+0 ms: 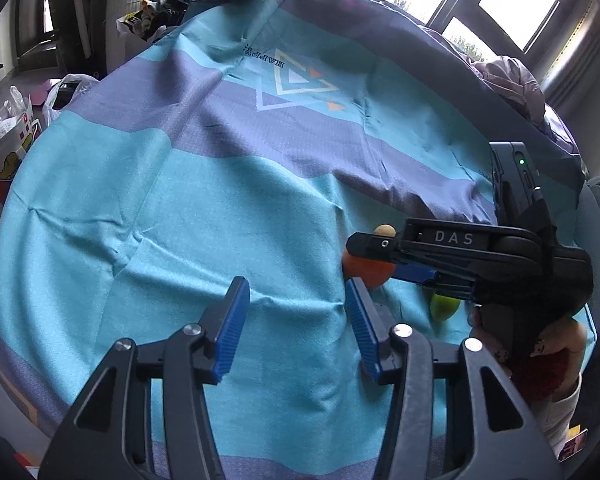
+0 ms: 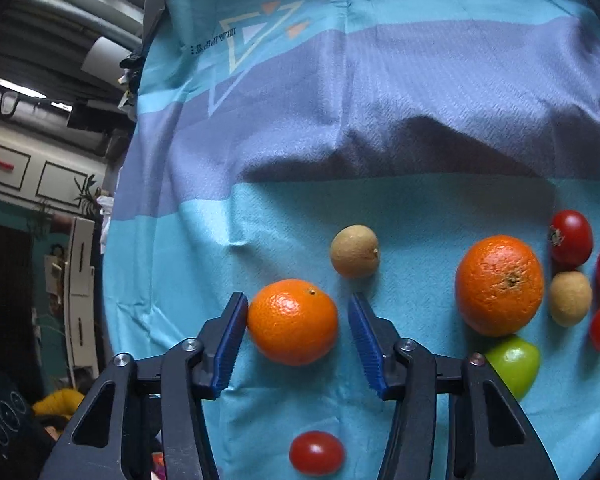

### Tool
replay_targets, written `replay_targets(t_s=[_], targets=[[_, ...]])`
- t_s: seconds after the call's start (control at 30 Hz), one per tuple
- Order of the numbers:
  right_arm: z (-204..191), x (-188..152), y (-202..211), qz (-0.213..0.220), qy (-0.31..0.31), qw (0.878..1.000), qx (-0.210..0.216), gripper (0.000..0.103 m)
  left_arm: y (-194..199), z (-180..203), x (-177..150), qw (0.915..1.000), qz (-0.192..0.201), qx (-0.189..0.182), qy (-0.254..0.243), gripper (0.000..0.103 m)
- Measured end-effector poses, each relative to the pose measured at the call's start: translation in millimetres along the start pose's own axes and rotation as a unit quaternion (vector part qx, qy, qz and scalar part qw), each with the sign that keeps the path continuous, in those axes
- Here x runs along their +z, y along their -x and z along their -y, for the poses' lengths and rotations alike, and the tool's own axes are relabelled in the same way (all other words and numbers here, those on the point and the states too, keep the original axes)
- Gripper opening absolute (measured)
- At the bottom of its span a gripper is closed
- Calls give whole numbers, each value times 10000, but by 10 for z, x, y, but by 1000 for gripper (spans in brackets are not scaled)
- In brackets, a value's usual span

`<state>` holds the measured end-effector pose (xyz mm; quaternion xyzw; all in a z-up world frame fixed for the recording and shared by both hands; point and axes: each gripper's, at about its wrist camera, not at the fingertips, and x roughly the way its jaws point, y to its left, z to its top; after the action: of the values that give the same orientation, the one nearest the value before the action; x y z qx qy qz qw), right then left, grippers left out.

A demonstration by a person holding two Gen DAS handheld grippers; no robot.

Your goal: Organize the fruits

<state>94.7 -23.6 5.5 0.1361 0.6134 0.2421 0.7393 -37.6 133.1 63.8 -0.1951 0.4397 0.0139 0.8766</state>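
In the right wrist view my right gripper (image 2: 298,312) is open with a small orange (image 2: 292,322) between its blue pads; the left pad touches it, the right pad stands apart. A tan round fruit (image 2: 354,251) lies just beyond. A larger orange (image 2: 499,285), a green fruit (image 2: 513,364), another tan fruit (image 2: 570,298) and red tomatoes (image 2: 571,237) lie to the right. One tomato (image 2: 316,452) lies under the gripper. My left gripper (image 1: 296,312) is open and empty over the cloth. In its view the right gripper (image 1: 379,258) covers the orange (image 1: 365,272).
A turquoise and purple striped cloth (image 1: 180,200) covers the table. Bags and clutter (image 1: 8,132) stand off the table's left edge. A bundled grey cloth (image 1: 507,80) lies at the far right edge. Windows are behind.
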Motion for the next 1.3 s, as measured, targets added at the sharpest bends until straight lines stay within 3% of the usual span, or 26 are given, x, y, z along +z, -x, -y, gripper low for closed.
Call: replay_targets(t_s=[0.23, 0.33, 0.43, 0.57, 0.8, 0.97, 1.13, 1.3], targets=[[52, -303, 337, 242, 418, 9988, 37, 47, -9, 139, -47, 9998, -38, -54, -199, 50], [99, -592, 692, 651, 982, 9916, -540, 47, -38, 235, -78, 9995, -76, -140, -279, 50], [199, -851, 875, 912, 1386, 9752, -1464, 47, -98, 397, -132, 9986, -138, -205, -459, 50], [350, -1094, 881, 878, 1836, 9550, -2156, 47, -185, 618, -232, 9965, -244, -437, -666, 50], [516, -1079, 871, 689, 1755, 9628, -1935, 47, -276, 763, -303, 9954, -300, -369, -829, 50], [523, -1061, 1305, 1194, 1476, 9718, -1400, 49, -246, 835, -329, 9925, -322, -758, -905, 55], [687, -1002, 1563, 1671, 841, 9767, -1054, 49, -306, 1067, -477, 9822, -671, -1285, -1198, 59], [804, -946, 1359, 1319, 336, 9892, -550, 49, -425, 1342, -695, 9706, -1029, -1495, -1581, 57]])
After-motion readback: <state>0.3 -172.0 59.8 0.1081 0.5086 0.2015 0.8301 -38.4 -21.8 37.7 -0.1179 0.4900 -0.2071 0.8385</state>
